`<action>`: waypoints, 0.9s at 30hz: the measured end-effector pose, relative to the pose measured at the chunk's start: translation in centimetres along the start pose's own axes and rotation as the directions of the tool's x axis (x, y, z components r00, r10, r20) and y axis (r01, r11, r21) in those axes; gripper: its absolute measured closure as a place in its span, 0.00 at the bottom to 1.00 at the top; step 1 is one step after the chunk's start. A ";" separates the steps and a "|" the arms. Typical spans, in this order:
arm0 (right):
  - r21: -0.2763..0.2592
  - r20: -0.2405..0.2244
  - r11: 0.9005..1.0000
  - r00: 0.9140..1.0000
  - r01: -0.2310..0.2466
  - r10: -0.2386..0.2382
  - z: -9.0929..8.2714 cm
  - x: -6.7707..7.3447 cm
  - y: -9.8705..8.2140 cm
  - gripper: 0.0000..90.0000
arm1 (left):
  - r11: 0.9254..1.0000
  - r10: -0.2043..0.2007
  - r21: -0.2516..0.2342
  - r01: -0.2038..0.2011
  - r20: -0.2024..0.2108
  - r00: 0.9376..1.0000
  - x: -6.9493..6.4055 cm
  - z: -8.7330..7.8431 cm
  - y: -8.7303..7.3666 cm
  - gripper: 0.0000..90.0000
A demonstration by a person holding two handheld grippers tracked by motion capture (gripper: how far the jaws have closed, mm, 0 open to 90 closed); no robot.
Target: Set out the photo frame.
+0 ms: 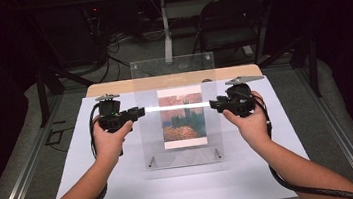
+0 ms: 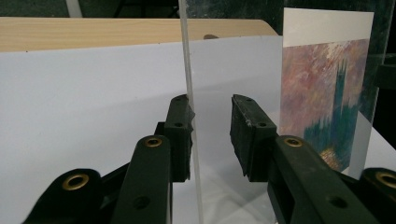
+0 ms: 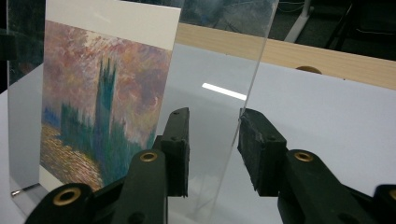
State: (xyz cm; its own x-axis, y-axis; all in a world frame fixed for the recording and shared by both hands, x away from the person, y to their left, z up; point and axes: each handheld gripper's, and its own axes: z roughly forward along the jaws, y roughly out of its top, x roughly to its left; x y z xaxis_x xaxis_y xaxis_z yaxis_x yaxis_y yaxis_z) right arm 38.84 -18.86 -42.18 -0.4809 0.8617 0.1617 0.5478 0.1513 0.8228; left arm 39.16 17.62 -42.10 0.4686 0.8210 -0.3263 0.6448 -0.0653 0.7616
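Acrylic frame (image 1: 178,114) stands mid-counter, your left hand-held gripper (image 1: 138,113) and right hand-held gripper (image 1: 214,105) gaping astride its side edges; uneven squeezing could topple it.

Dark room: black metal folding chair (image 1: 228,20) on grey floor (image 1: 133,49); white sheet (image 1: 184,189) covering light wooden table (image 1: 108,88); tangled black cables (image 1: 108,47).

Black gripper (image 1: 141,112), brass screws, bare forearms
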 end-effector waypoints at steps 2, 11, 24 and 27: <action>0.000 -0.002 1.000 1.000 0.000 0.000 -0.3 0.1 -0.1 0.73 | 1.000 0.004 -0.003 -0.004 -0.001 1.000 -0.2 -0.3 -0.1 0.77; 0.015 -0.008 0.999 0.999 0.048 -0.048 -1.6 0.7 -0.2 0.77 | 1.000 0.023 -0.013 -0.023 0.024 0.999 -0.5 -1.7 -1.0 0.81; 0.007 -0.041 0.997 0.996 0.077 -0.077 -3.3 1.2 -1.0 0.80 | 0.997 0.066 -0.031 -0.065 0.061 0.996 -0.9 -3.1 -2.1 0.82; 0.005 -0.047 0.996 0.995 0.091 -0.091 -3.6 1.3 -1.1 0.80 | 0.997 0.075 -0.032 -0.073 0.067 0.995 -1.0 -3.3 -2.3 0.82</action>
State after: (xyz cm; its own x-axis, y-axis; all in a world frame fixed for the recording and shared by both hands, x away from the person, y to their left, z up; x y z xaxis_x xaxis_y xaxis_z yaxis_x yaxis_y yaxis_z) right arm 35.13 -19.63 -40.92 -0.5604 0.8206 0.1121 0.5053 0.2315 0.8313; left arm 35.21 18.82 -41.62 0.5550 0.7740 -0.3047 0.5891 -0.1072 0.8009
